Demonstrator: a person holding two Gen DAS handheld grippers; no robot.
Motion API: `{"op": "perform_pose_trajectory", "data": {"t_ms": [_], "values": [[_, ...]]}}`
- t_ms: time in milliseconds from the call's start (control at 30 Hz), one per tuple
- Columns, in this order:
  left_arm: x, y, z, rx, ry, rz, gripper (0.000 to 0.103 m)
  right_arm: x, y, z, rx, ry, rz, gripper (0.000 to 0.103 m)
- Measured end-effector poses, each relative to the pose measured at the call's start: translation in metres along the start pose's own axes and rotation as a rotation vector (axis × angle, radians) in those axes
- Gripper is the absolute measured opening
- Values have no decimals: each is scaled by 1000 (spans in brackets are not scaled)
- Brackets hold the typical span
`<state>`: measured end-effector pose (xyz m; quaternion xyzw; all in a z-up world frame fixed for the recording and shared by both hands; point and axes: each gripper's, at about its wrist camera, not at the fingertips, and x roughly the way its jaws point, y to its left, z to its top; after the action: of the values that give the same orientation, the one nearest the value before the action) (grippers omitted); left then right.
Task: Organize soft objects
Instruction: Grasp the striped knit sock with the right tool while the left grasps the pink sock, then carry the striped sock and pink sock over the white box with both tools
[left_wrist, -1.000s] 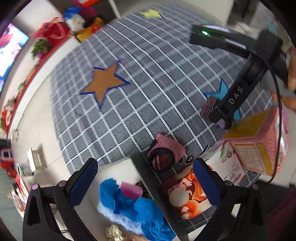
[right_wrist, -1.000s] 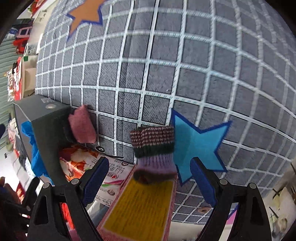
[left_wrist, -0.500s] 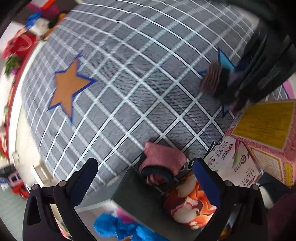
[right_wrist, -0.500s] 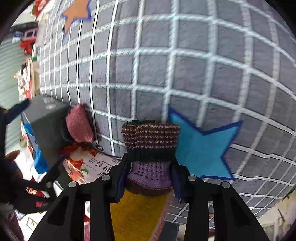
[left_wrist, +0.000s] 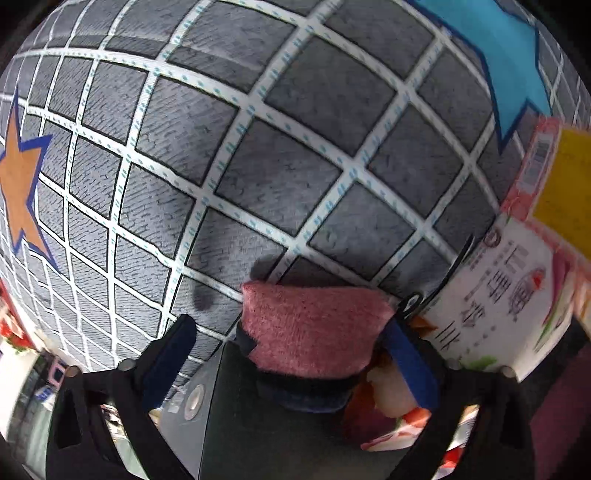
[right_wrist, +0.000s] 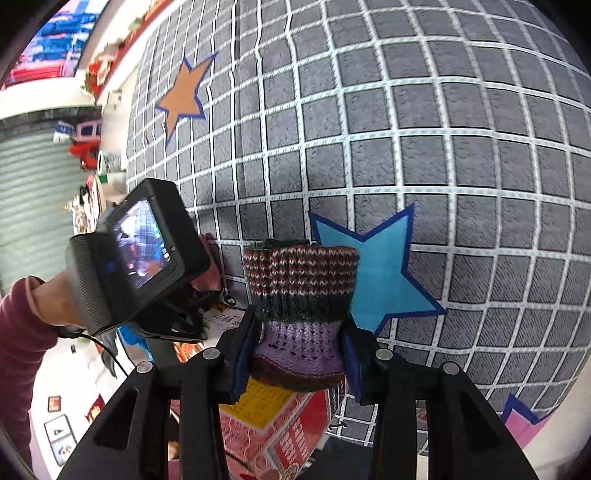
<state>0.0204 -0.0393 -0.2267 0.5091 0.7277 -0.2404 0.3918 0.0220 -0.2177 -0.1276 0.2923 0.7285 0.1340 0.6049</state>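
In the left wrist view a pink fuzzy sock (left_wrist: 314, 328) lies over the edge of a dark grey box (left_wrist: 258, 424). My left gripper (left_wrist: 291, 354) is open, its blue-padded fingers on either side of the sock, the right pad close against it. In the right wrist view my right gripper (right_wrist: 295, 354) is shut on a striped knitted sock (right_wrist: 301, 295), purple at the base and maroon-and-white at the cuff, held up above a pink and yellow carton (right_wrist: 269, 421). The left hand-held unit (right_wrist: 136, 254) shows at the left there.
A grey checked rug (right_wrist: 406, 129) with orange (right_wrist: 184, 96) and blue (right_wrist: 384, 273) stars covers the floor. A white printed box (left_wrist: 509, 295) and the pink-yellow carton (left_wrist: 561, 192) stand to the right of the pink sock. Toys and shelves line the far left.
My left gripper has dropped down close around the pink sock. My right gripper, shut on the striped sock, has lifted it off the carton and tilted up.
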Motion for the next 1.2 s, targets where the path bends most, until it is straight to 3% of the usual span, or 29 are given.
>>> {"op": "perform_pose_trajectory", "data": {"t_ms": [133,200,300,433,600,733,900,1200], "values": [[-9,4,-1,-37,-17,-42,65,-17,1,-11,20,-65,6,43],[-19,4,-4,-49,-59,-33,46,-25,1,-15,32,-103,1,43],[-37,9,-13,-111,-152,-5,40,-37,0,-25,35,-160,-25,43],[-64,19,-35,-250,-306,20,39,-49,3,-34,36,-227,-80,43],[-104,26,-74,-477,-494,-22,39,-60,14,-54,33,-292,-135,43],[-133,16,-106,-591,-605,-39,39,-64,26,-71,36,-320,-160,43],[-145,-19,-135,-642,-693,-39,39,-67,48,-90,15,-357,-197,43],[-144,-39,-194,-741,-785,-69,39,-83,90,-119,-45,-439,-245,43]]}}
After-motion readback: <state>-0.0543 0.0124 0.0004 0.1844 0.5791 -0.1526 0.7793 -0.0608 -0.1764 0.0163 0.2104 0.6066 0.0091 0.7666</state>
